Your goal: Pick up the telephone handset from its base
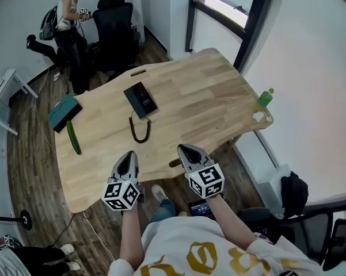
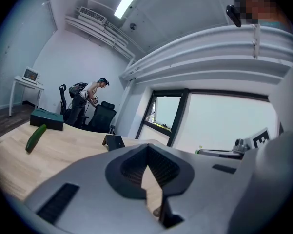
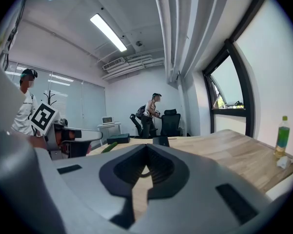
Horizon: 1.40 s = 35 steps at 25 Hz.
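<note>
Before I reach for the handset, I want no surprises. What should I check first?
1. Is the telephone in view on the table? Ok.
2. Is the handset seated on its base? Cannot tell; the phone reads as one dark block.
3. Is the left gripper empty? Ok, nothing between its jaws.
4. Is the right gripper empty? Ok, nothing between its jaws.
5. Are the jaws open for a grasp? Not ok, both are shut.
6. Is the approach free? Not ok; the coiled cord lies between the grippers and the phone. The cucumber is well off to the left.
</note>
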### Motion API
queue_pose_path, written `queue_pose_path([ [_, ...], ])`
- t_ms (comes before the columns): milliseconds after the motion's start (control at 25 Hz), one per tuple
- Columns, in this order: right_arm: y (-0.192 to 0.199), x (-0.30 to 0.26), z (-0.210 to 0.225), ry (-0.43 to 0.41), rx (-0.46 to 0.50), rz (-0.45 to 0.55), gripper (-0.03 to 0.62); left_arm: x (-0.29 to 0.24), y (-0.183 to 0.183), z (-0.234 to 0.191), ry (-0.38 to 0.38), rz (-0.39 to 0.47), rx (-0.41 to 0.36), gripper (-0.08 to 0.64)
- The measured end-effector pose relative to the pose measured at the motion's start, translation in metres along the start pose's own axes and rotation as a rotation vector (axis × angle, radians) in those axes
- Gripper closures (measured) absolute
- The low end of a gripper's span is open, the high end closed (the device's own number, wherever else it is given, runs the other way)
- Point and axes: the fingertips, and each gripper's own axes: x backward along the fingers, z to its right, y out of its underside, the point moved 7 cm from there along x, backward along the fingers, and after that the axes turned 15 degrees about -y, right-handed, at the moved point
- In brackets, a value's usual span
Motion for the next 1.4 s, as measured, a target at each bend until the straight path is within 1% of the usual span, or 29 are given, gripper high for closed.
queue_pose_path([
  [200, -0.006, -0.048, 0.042, 0.049, 0.007, -0.041, 0.588, -0.067, -0.014, -0.027, 0.018, -0.014, 0.096, 0.554],
  [360, -0.016, -0.089, 0.067, 0.074, -0.004, -0.047, 0.588, -0.112, -0.032, -0.050, 0.026, -0.018, 0.109, 0.554],
  [480, -0.020, -0.117, 0.071, 0.080, 0.029, -0.049, 0.588, -0.138, -0.037, -0.067, 0.042, -0.032, 0.125, 0.554],
  [600, -0.017, -0.139, 0.074, 0.081, 0.031, -0.071, 0.588, -0.159, -0.039, -0.079, 0.045, -0.045, 0.101, 0.554],
  [720, -0.014, -0.149, 0.078, 0.091, 0.013, -0.090, 0.588, -0.172, -0.039, -0.085, 0.024, -0.061, 0.039, 0.554],
  [760, -0.013, -0.151, 0.079, 0.094, 0.006, -0.091, 0.588, -0.175, -0.039, -0.087, 0.020, -0.063, 0.032, 0.554],
  [920, -0.012, -0.161, 0.087, 0.099, -0.007, -0.093, 0.588, -0.185, -0.041, -0.092, 0.014, -0.066, 0.066, 0.554],
  [1400, -0.014, -0.176, 0.111, 0.098, -0.005, -0.086, 0.588, -0.210, -0.034, -0.097, -0.002, -0.073, 0.089, 0.554],
])
